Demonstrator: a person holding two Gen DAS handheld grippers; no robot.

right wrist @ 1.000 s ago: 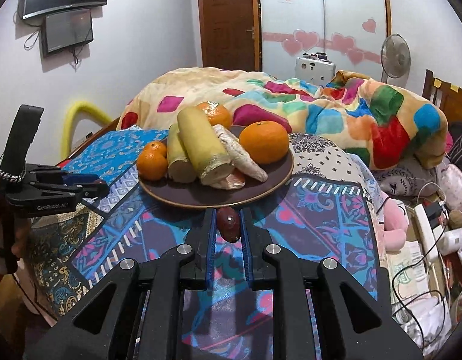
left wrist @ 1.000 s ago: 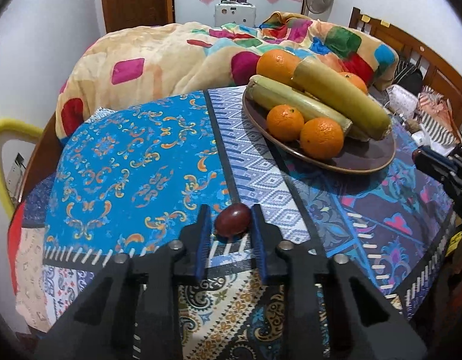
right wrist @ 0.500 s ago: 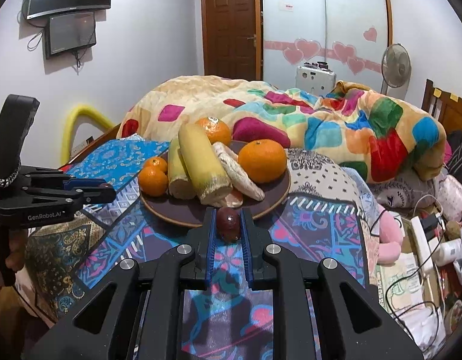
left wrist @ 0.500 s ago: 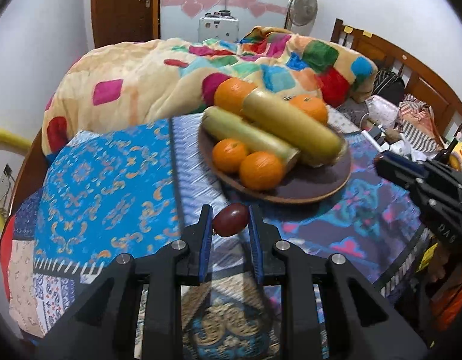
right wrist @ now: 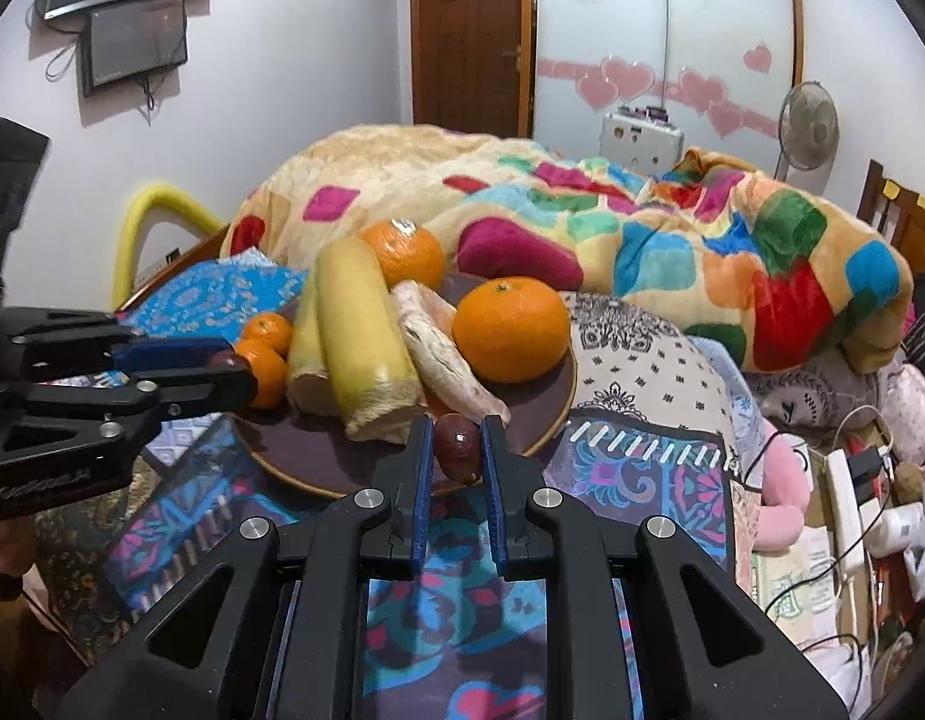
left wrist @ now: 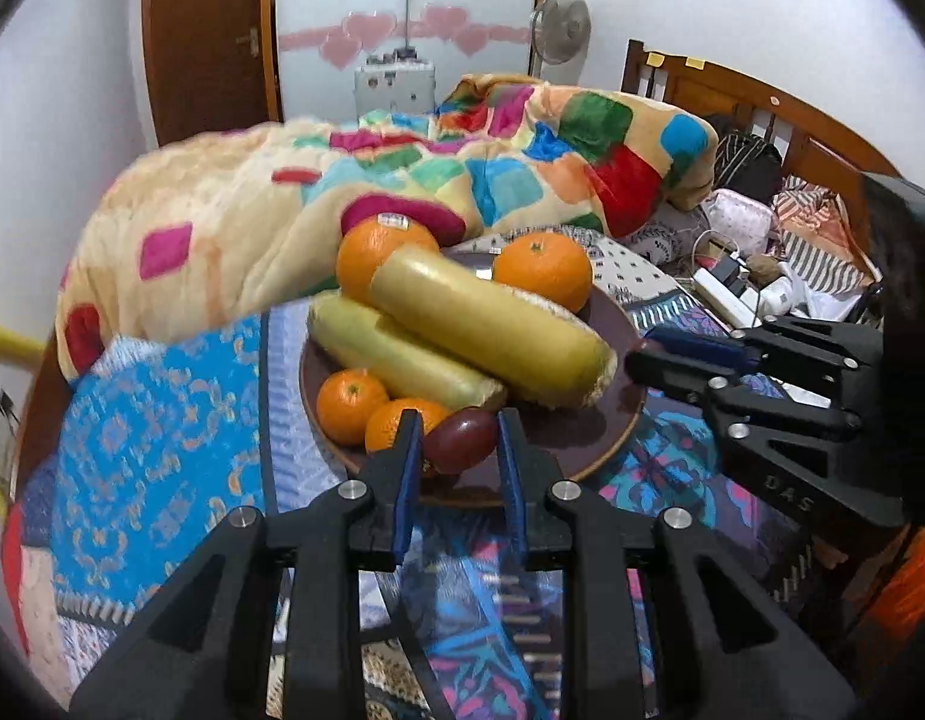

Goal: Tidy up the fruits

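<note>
Plate point(left wrist: 612, 420) of oranges is the landmark: my left claw point(left wrist: 456, 450) pinches a dark red fruit point(left wrist: 461, 440) over its near rim, right claw point(right wrist: 456, 456) clamps another fruit point(right wrist: 458, 447) there too.

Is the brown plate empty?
No, the brown plate holds oranges and long yellow fruits piled together.

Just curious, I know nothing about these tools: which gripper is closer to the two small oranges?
Left. The left gripper, holding a dark fruit, is right beside the small oranges; the right gripper is at the plate's other edge.
</note>
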